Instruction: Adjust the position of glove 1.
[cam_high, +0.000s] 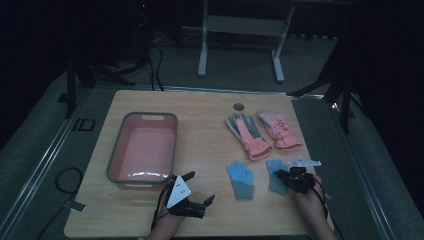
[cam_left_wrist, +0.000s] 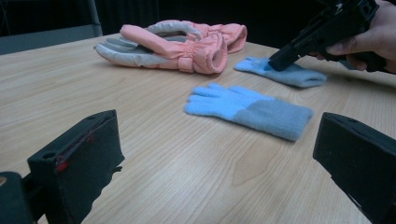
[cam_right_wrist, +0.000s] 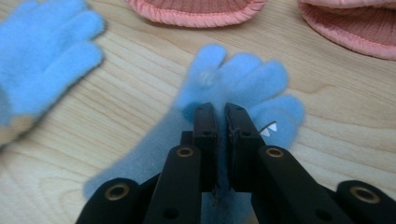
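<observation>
Black jaws of the right gripper (cam_right_wrist: 220, 112) pinch a thin fold of the blue glove (cam_right_wrist: 243, 84) — it may slip free when lifted. Left gripper (cam_high: 199, 189) sits spread wide, idle.

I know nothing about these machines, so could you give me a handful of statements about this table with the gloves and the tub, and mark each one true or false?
1. The right gripper is pinching a blue glove. True: its jaws are closed on the fabric near the fingers.
2. The left gripper is holding the other blue glove. False: its jaws stand open and empty, apart from that glove.
3. The pink tub has gloves in it. False: it looks empty.
4. Two pink gloves lie side by side on the table, beyond the blue ones. True.
5. Both blue gloves are stacked on each other. False: they lie apart, side by side.
</observation>
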